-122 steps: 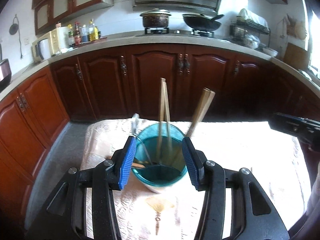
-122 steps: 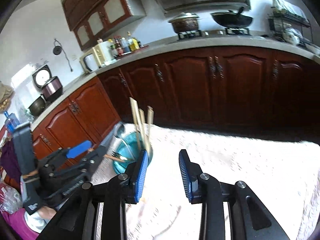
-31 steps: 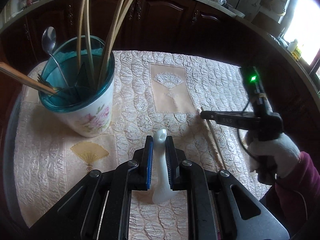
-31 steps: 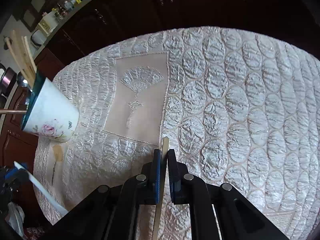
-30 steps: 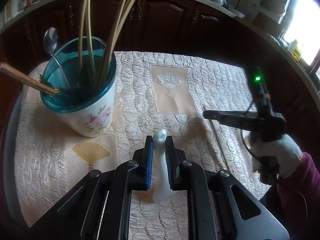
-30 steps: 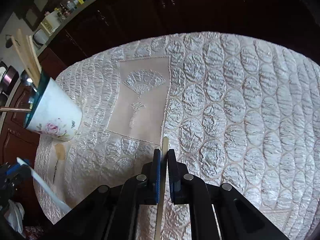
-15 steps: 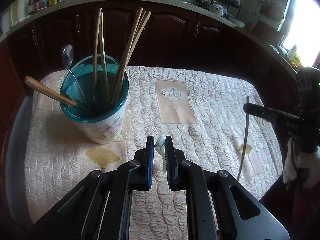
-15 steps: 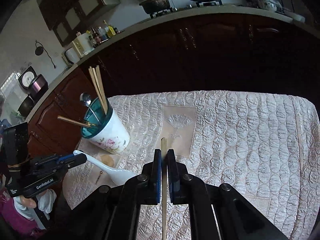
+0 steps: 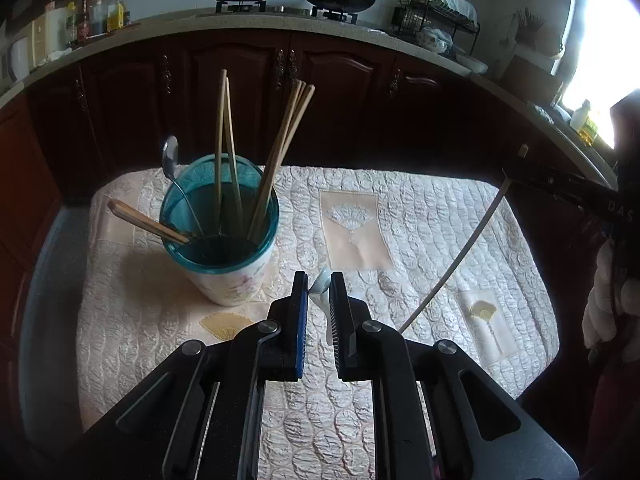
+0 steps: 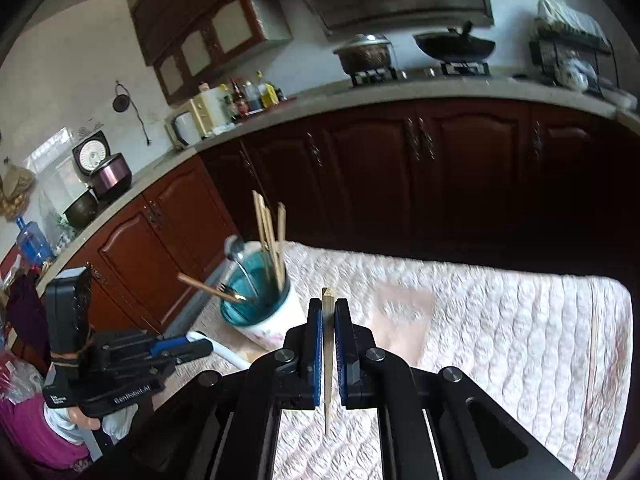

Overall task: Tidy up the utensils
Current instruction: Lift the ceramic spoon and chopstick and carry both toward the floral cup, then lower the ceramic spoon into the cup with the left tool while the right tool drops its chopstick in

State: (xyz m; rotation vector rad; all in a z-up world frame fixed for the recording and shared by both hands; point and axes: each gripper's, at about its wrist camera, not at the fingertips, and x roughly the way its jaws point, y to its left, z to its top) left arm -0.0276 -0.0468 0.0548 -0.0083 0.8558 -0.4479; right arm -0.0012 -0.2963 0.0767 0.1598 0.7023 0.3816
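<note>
A floral cup with a teal rim (image 9: 219, 224) stands on the quilted table (image 9: 420, 208); it holds several chopsticks, a metal spoon and a wooden-handled utensil. It also shows in the right wrist view (image 10: 260, 300). My left gripper (image 9: 319, 280) is shut on a white ceramic spoon (image 9: 322, 284), held above the table just right of the cup. My right gripper (image 10: 328, 304) is shut on a single wooden chopstick (image 10: 328, 344), lifted off the table; from the left wrist view the chopstick (image 9: 460, 256) hangs at the right.
Dark wood cabinets (image 10: 420, 168) and a counter with pots surround the table. Another chopstick (image 10: 594, 344) lies near the table's right edge. The left gripper's body (image 10: 120, 360) is at the lower left of the right wrist view.
Both grippers have risen from the table with their loads: the left with the white spoon, the right with the chopstick. Both views now tilt up toward the cup and cabinets.
</note>
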